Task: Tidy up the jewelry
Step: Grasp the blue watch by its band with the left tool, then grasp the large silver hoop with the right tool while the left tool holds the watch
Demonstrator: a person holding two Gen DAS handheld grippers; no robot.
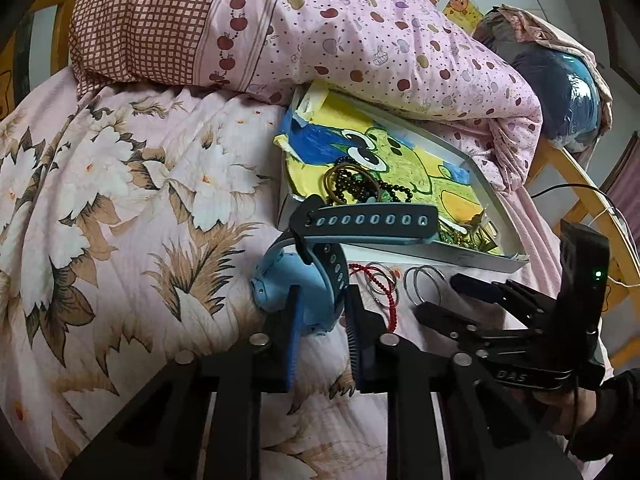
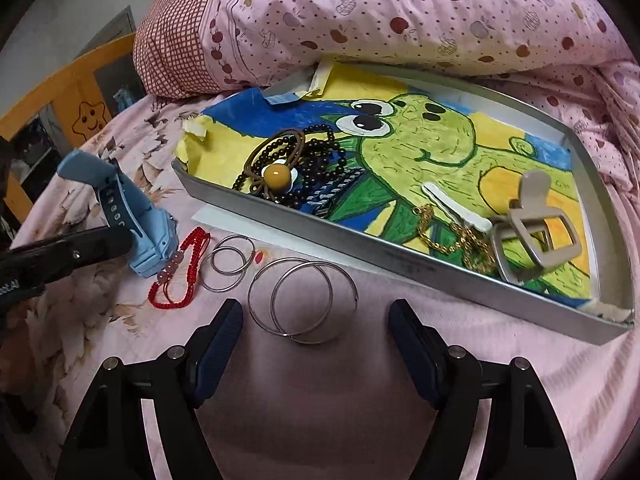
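Spanning both views, the bed (image 2: 320,380) carries everything: a pink sheet, a floral cover (image 1: 100,200) and an apple-print quilt (image 2: 400,12) bunched behind. The tray (image 2: 400,264) rests on the sheet against the quilt, lined with a frog drawing (image 2: 420,136), presumably to cushion and show the pieces. Sorted items lie in it already: dark beads (image 2: 320,160) with a hair tie carrying an amber ball (image 2: 279,176) at the left end, and at the right end a beige hair claw (image 2: 528,232), a white clip (image 2: 456,208) and a gold chain (image 2: 452,236).

Unsorted items lie on the sheet just in front of the tray: two large hoops (image 2: 302,300), two small hoops (image 2: 230,264) and a red cord bracelet (image 2: 180,272).

The left tongs (image 1: 320,320) pinch the blue watch (image 1: 296,284) by its body, the strap arching over the tray's near edge, which suggests transfer into the tray. The right tongs (image 2: 316,344) are spread, low over the sheet, bracketing the large hoops' near side without touching them; a sleeve (image 1: 608,420) shows behind that tool.
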